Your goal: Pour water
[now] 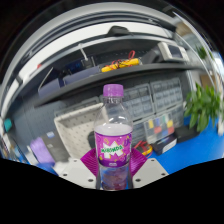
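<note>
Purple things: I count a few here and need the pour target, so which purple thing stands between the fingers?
The bottle with the purple cap and label, upright between the fingers; the other purple thing lies off beside them.

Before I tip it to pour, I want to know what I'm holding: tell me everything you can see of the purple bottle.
The bottle is clear plastic with a purple screw cap, still on, and a purple wrap label with lettering too small to read. It stands upright, centred between the gripper fingers, its lower part down between them. Whether both pads press it cannot be seen, nor its liquid level. Behind it are a white crate and a shelf.
</note>
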Available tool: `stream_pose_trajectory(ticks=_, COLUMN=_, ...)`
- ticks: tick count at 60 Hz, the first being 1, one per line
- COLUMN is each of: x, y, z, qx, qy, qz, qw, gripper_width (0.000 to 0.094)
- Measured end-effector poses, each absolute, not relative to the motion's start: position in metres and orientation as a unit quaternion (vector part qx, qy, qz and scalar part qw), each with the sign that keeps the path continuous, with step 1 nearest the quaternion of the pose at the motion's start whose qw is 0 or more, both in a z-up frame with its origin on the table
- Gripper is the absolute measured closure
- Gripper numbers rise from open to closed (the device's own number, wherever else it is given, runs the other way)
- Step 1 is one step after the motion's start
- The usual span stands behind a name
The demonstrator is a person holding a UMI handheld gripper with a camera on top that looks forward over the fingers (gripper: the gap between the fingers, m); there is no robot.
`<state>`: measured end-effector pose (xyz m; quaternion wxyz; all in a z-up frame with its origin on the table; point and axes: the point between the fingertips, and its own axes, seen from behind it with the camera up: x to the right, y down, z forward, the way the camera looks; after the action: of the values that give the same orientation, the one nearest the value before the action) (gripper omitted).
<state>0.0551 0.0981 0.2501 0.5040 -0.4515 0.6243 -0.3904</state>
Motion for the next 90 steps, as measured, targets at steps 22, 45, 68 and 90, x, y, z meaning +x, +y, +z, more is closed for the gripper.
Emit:
stream_pose_trajectory(ticks=22, x=0.07, y=0.022, z=0.138, qx=-0.561, qy=0.573, qz=-0.45, qw=0.394, gripper_width=0.057)
stream_pose_trajectory(ticks=45, x=0.056, y=0.016, z=0.098, qx=-0.548, qy=0.563, qz=-0.466, qw=0.407, gripper_width=0.053)
stream_pose_trajectory(ticks=68, x=0.033, y=0.005, z=0.088, qx=-0.525, qy=0.615, qz=-0.439, qw=0.392, gripper_width=0.0203)
stream_pose_trajectory(ticks=90, x=-0.101, y=0.047, z=0.12, qx=-0.542, qy=0.636, qz=-0.414, qw=0.361, gripper_width=0.0211)
